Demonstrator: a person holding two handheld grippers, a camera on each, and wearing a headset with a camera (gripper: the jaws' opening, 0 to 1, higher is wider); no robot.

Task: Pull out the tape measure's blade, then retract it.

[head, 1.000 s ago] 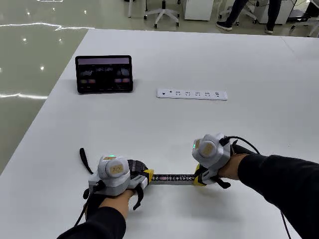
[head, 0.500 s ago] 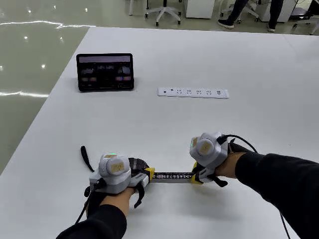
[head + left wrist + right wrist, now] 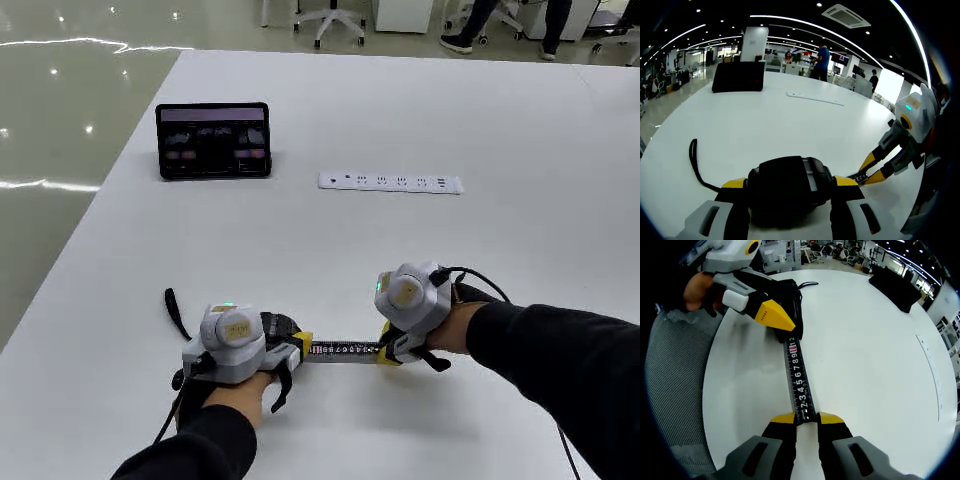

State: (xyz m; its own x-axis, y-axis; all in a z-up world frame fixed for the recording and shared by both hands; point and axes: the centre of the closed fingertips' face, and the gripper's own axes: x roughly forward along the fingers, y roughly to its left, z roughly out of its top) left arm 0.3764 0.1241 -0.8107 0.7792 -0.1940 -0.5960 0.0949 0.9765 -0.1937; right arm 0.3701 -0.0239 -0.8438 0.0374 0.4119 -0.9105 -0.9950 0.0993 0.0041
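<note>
Trailing out on the far-left side of the left tool, the wrist strap (image 3: 175, 312) lies loose on the desk (image 3: 420, 110). It could snag or drag if the body shifts.

The left tool (image 3: 790, 182) is clamped across the black tape measure (image 3: 277, 329), one yellow-tipped jaw on each side of its rounded body, which sits on the desk. That rounded shape is the weak point. If the pull from the right beats the clamp, the body will probably slide or swivel between the jaws rather than pay out more tape.

Between the two tools, the blade (image 3: 799, 380) runs flat and straight along the desk, with about twelve marks showing at the mouth. Lifting or rolling either tool would likely twist or buckle it.

The right tool (image 3: 807, 419) is closed on the blade's free end, with its jaws nipping the narrow strip from both edges. The hold looks slim. If it slips or opens early, the spring would likely whip the blade back into the body, and the end hook could slam against the mouth. Feeding it back slowly under grip would be safer.
</note>
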